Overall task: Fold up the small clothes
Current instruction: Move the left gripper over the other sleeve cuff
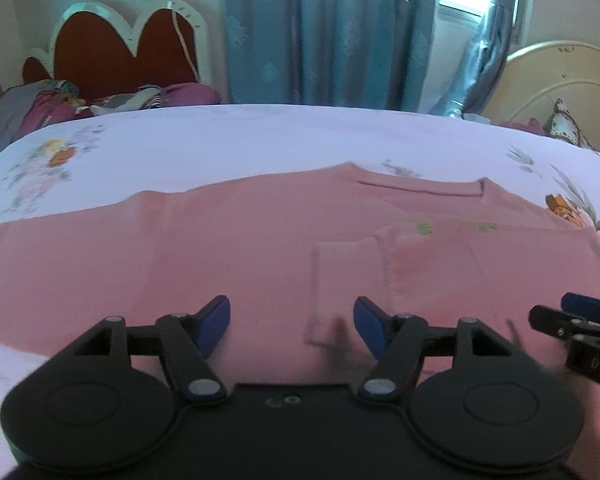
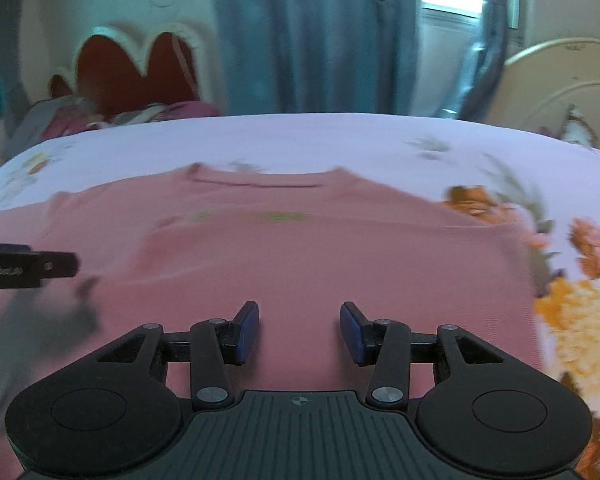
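Sweater (image 1: 228, 248), one pink piece, lies flat on the floral bed sheet (image 1: 260, 140) in the left wrist view, at twelve o'clock of the left gripper (image 1: 291, 326), jaws spread, holding nothing. Right wrist view: one right gripper (image 2: 299, 330), jaws likewise spread over the sweater.

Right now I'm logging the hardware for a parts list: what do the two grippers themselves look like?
Both look alike: the left gripper and right gripper are matte black, with round disc housings, silver pivot screws and blue finger pads. The right one's base is ribbed with a small crosshair mark.
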`<act>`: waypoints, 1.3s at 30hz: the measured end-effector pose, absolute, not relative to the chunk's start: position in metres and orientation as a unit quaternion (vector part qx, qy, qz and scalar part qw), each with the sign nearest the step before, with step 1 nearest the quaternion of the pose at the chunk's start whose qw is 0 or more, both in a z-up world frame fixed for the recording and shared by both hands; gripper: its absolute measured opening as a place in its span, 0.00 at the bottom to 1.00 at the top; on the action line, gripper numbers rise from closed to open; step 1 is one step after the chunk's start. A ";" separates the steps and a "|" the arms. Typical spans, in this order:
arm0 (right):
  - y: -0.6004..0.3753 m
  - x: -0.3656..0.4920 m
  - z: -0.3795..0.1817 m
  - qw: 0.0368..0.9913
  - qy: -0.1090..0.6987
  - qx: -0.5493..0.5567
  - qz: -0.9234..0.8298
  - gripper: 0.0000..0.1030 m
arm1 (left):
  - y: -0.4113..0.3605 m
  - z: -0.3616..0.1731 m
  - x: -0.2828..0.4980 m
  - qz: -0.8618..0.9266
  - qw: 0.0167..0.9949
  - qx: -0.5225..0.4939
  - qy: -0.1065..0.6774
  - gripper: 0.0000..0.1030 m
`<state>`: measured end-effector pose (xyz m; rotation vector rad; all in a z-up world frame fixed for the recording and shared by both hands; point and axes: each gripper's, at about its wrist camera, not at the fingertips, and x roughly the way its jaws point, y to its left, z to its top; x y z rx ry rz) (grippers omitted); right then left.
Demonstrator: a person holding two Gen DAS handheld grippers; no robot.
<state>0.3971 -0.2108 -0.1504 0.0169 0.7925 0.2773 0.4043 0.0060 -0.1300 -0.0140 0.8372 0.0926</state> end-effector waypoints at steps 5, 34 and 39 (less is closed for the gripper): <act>-0.174 0.393 -0.146 0.911 0.384 0.014 0.148 0.44 | 0.043 -0.126 0.390 0.067 0.912 -0.014 0.404 0.66; -0.063 0.420 -0.161 0.911 0.403 0.019 0.087 0.44 | 0.281 -0.139 0.357 0.187 0.889 -0.097 0.406 0.66; -0.053 0.428 -0.175 0.899 0.431 0.001 0.081 0.44 | 0.308 -0.143 0.356 0.207 0.881 -0.116 0.408 0.67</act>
